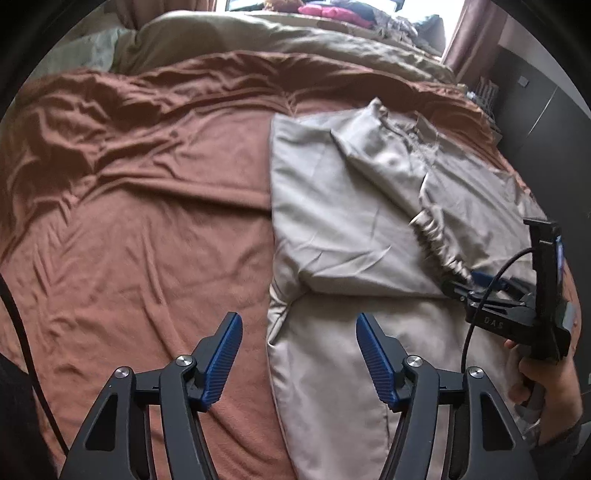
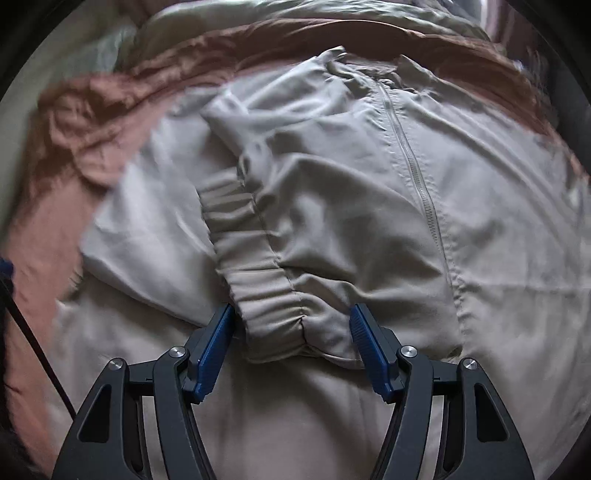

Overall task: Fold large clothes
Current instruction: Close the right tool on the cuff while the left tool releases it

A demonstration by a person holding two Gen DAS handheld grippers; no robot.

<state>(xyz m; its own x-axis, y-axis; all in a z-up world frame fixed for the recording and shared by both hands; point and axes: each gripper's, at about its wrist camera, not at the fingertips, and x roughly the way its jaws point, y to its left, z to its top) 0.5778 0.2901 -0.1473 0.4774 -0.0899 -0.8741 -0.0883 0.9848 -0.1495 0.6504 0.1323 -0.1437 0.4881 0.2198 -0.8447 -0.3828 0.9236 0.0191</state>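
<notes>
Item: beige jacket [image 2: 332,229], large, zip-fronted. Laid flat on rust-brown bedspread [image 1: 129,221], toward the right half of the bed. Zipper [image 2: 410,155] running down the front, closed as far as visible. One sleeve folded diagonally across the chest, elastic cuff [image 2: 266,295] lying nearest the holder.

Right gripper [image 2: 291,332]: jaws spread wide, straddling the cuff end of the sleeve; cuff between the blue pads [image 2: 218,343], not pinched. Contact between pads and cloth not resolvable — frame blurred along the left side.

Left gripper [image 1: 299,354]: jaws likewise apart, holding nothing, hovering over the jacket's left edge where fabric meets bedspread.

Background: tan duvet [image 1: 277,40] bunched at the head of the bed; pile of coloured clothing [image 1: 332,14] by the window.

Stage, as judged: sleeve fold in hand, body folds not yet done.

Risks:
- Thin, slippery-looking fabric; sleeve liable to slide off the chest if the body is lifted, undoing the fold.
- Closing on the gathered cuff alone likely to catch one layer only, or the chest panel beneath with it — dragging the front askew.
- Soft, wrinkled bedding underneath; creases likely to set crooked, bedspread likely to be snagged along with the hem.
- Right gripper's cable near the cloth; possible catch during a sweep.
</notes>
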